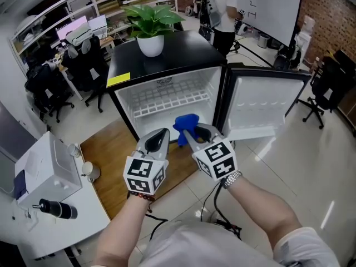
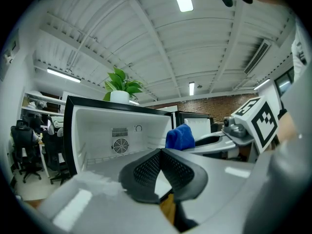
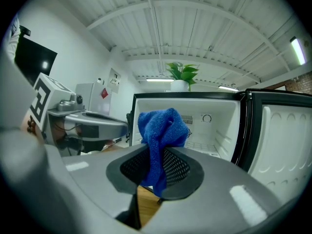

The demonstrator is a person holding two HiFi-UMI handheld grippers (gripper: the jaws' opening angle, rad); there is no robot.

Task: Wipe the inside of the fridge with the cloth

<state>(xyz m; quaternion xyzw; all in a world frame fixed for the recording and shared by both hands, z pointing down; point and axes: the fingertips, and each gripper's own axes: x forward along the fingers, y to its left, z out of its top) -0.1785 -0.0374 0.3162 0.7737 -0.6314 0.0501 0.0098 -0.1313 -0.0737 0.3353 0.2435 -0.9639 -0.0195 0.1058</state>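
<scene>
A small black fridge (image 1: 167, 65) stands open on the floor, its white inside (image 1: 167, 96) bare apart from a wire shelf (image 1: 169, 103). Its door (image 1: 261, 102) swings out to the right. My right gripper (image 1: 192, 133) is shut on a bunched blue cloth (image 1: 186, 124), held in front of the fridge opening; the cloth (image 3: 161, 135) hangs between the pads in the right gripper view. My left gripper (image 1: 158, 141) is shut and empty, just left of the right one. In the left gripper view its pads (image 2: 146, 172) meet, and the cloth (image 2: 179, 137) shows beside the fridge cavity (image 2: 117, 135).
A potted plant (image 1: 151, 26) sits on top of the fridge. A wooden board (image 1: 119, 154) lies under the fridge. A white table (image 1: 50, 204) with a box and bottle is at left. Office chairs (image 1: 83, 65) stand behind left, and a person (image 1: 219, 13) stands behind the fridge.
</scene>
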